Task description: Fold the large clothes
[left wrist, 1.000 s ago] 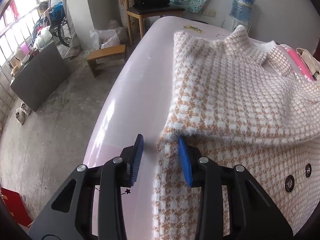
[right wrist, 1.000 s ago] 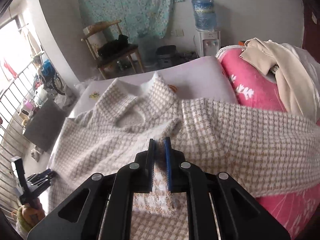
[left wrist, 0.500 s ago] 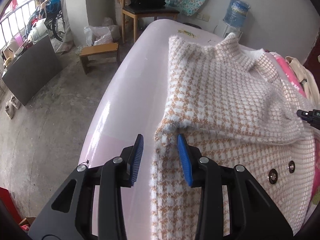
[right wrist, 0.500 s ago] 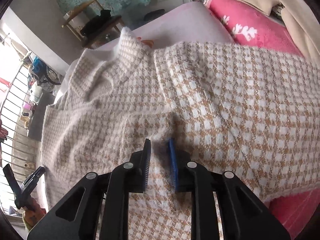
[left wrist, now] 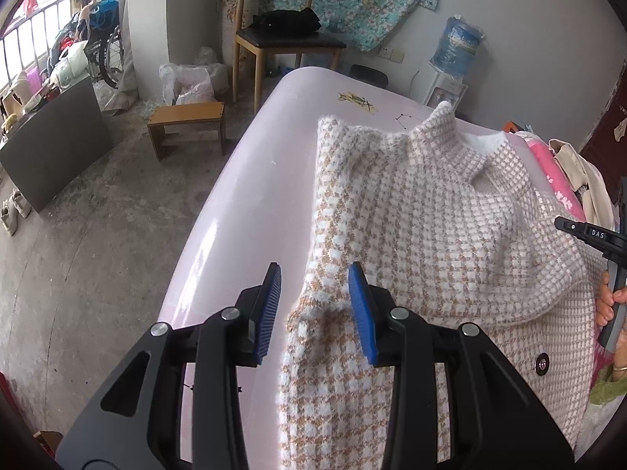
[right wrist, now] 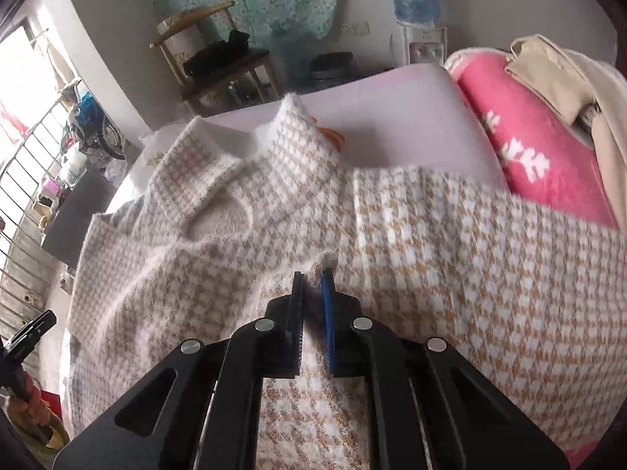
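A large fuzzy coat in tan and white houndstooth (left wrist: 431, 235) lies spread on a pale pink table (left wrist: 254, 203), collar at the far end. One sleeve is folded across its front. My left gripper (left wrist: 315, 305) is open over the coat's left edge, with the sleeve cuff (left wrist: 321, 301) between its blue pads, and it holds nothing. My right gripper (right wrist: 311, 293) is nearly shut and pinches a fold of the coat (right wrist: 431, 254) near its middle, with a tuft of fabric (right wrist: 327, 262) sticking up at the fingertips.
A pink blanket (right wrist: 521, 149) with beige clothes (right wrist: 568, 78) on it lies on the table's right. On the floor to the left stand a small wooden stool (left wrist: 188, 125), a wooden chair (left wrist: 282, 39) and a dark board (left wrist: 51, 145). A water dispenser (left wrist: 454, 58) stands by the far wall.
My left gripper has drawn back and up from the coat's edge and stays open. My right gripper has carried a fold of the coat inward over its front, its jaws narrowing again after parting slightly.
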The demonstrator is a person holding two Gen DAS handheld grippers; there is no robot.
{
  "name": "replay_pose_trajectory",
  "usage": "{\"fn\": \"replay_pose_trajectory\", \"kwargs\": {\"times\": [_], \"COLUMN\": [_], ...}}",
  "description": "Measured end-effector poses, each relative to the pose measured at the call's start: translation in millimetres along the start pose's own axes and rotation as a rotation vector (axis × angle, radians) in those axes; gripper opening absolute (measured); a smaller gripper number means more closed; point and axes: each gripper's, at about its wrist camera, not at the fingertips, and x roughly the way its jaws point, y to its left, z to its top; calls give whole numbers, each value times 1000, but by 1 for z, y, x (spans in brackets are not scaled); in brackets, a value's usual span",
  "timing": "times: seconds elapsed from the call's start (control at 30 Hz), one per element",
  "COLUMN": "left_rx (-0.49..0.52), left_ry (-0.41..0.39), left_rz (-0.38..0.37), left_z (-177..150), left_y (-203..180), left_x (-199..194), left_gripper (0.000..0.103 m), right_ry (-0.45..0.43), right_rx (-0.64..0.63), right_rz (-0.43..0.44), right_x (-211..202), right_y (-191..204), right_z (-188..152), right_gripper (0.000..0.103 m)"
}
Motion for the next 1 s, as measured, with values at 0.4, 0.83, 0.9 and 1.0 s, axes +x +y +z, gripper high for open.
{"fn": "replay_pose_trajectory", "kwargs": {"times": [0.4, 0.83, 0.9, 1.0], "left_rx": [139, -2, -11, 50], "left_ry": [56, 47, -12, -67], "left_rz": [159, 235, 187, 74], "left_z": [62, 70, 72, 70], "left_y": [-29, 25, 24, 5], "left_x": [71, 82, 63, 38], "left_gripper": [32, 1, 1, 9], "right_ry": [25, -31, -66, -51], "right_rx": [26, 11, -23, -97], "right_rz": [-19, -50, -6, 92], "right_x": [14, -3, -18, -24], "right_y": [-21, -23, -10, 18], "right_z": [-10, -2, -2, -8], "right_gripper": [13, 11, 12, 34]}}
